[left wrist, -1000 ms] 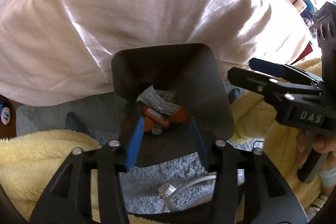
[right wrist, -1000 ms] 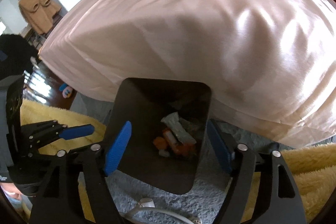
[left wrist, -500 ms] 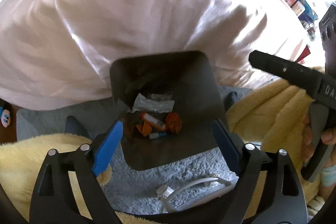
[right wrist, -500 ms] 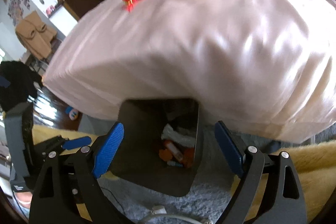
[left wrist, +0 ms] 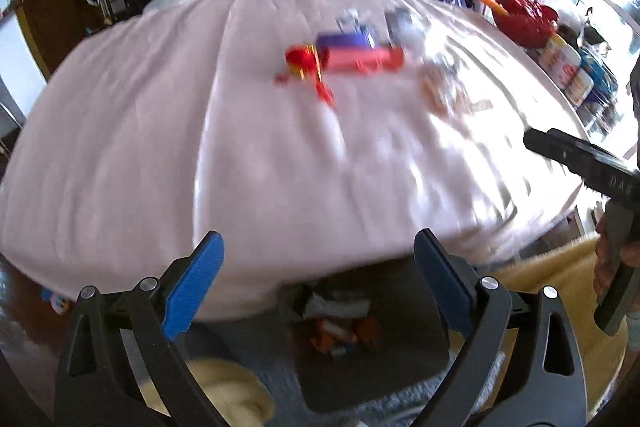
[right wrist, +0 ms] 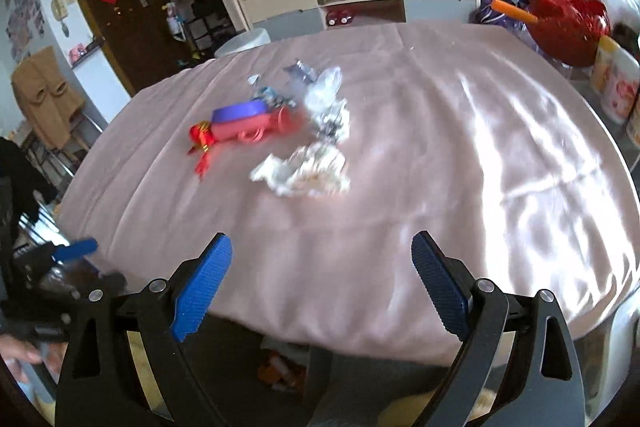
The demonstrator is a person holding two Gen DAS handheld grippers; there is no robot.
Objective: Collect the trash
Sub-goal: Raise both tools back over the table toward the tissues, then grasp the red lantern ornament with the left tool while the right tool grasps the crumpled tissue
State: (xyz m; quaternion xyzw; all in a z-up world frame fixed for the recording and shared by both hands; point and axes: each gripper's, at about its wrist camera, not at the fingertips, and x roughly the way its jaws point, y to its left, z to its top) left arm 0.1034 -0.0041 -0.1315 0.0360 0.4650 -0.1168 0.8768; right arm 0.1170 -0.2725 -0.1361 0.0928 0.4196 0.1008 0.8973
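Seen from the left wrist, the left claw [left wrist: 318,275] hangs spread wide with nothing between its blue pads [left wrist: 196,283], its jaws having just been opening. It points across a bed [left wrist: 248,163] draped in a pale pink sheet. Below the bed's near edge, between the two fingers, sits a dark bin [left wrist: 404,319] on grey carpet, holding orange, red and white scraps [left wrist: 340,327]. On the sheet, well beyond the claw, lies more trash, blurred: a red tasselled ornament [left wrist: 304,65], a pink-red package [left wrist: 362,59] with a purple box [left wrist: 346,39] just behind it, and crumpled pale wrappers [left wrist: 440,87] to their right. The right claw's black body [left wrist: 580,163] juts in at the right edge, a hand [left wrist: 618,259] on its grip; its jaws are out of sight here.

From the right wrist, the right claw [right wrist: 322,281] is likewise spread and empty, its jaws having just been opening. The trash pile shows more clearly, mid-bed: the red ornament [right wrist: 202,137], the pink package [right wrist: 248,125] touching a purple lid-like piece [right wrist: 236,111], silvery foil scraps [right wrist: 300,73], and a wad of crumpled white paper [right wrist: 308,167] nearest the camera. The bin [right wrist: 240,343] shows dimly under the sheet's overhang. A blue pad of the left claw [right wrist: 76,249] pokes in at far left.
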